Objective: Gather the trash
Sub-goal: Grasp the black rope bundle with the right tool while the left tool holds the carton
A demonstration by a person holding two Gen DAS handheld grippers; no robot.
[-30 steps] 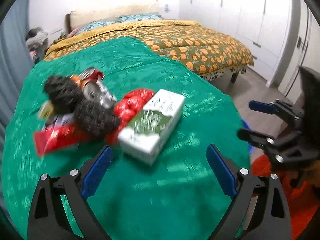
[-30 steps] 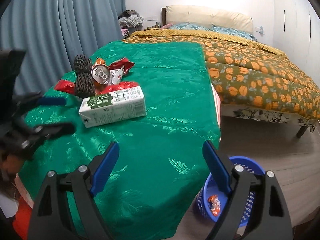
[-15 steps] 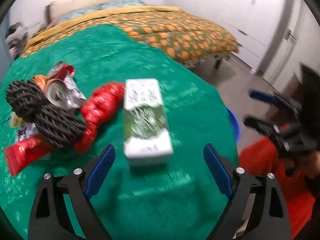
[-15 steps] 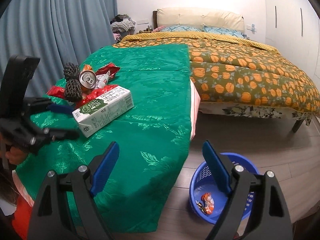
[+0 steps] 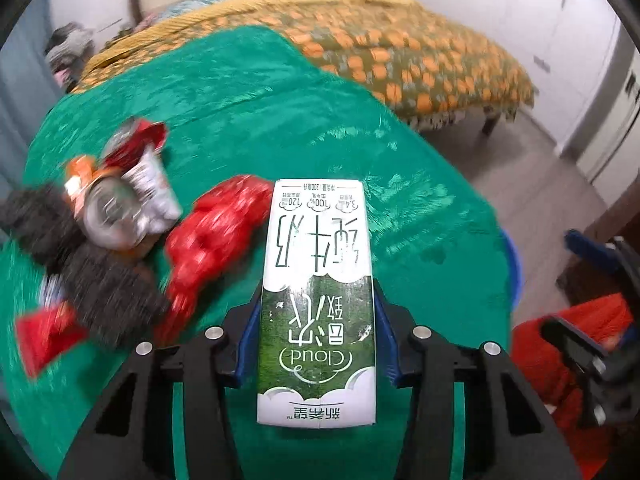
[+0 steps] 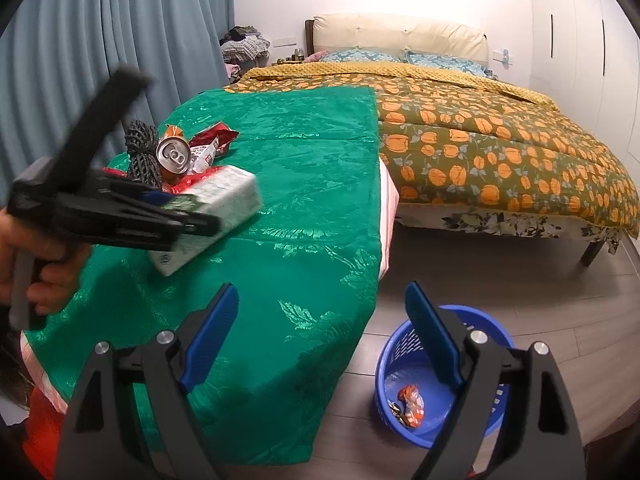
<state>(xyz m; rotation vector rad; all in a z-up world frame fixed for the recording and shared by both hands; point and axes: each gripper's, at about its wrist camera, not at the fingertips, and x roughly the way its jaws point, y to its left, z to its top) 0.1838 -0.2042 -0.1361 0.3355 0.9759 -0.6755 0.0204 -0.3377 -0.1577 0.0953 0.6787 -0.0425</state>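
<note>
Behind everything stands a big bed (image 6: 480,128) with an orange pumpkin quilt, and blue curtains (image 6: 120,40) hang at the side. Closer in, a table under a shiny green cloth (image 6: 312,184) fills the middle of the room. On the wood floor by the table's edge sits a round blue basket (image 6: 416,344) with a few small wrappers at the bottom.

A milk carton (image 5: 316,292) is the biggest piece of trash. It is a long box, white at the far half with large dark letters, dark green at the near half with the word "Cloud" in white. It lies flat on the cloth, its length running straight away from the left gripper (image 5: 316,336).

That gripper's jaws have just been closing, and the carton is between them. Its blue pads now press on both long sides of the carton's green end, so the carton is gripped.

Just left of the carton lies a crumpled red wrapper (image 5: 212,236). Farther left is a silver drink can (image 5: 112,216) on its side, next to two black netted bundles (image 5: 108,292).

Over the table's near edge hangs the right gripper (image 6: 320,332), its jaws spread wide with nothing between them.
</note>
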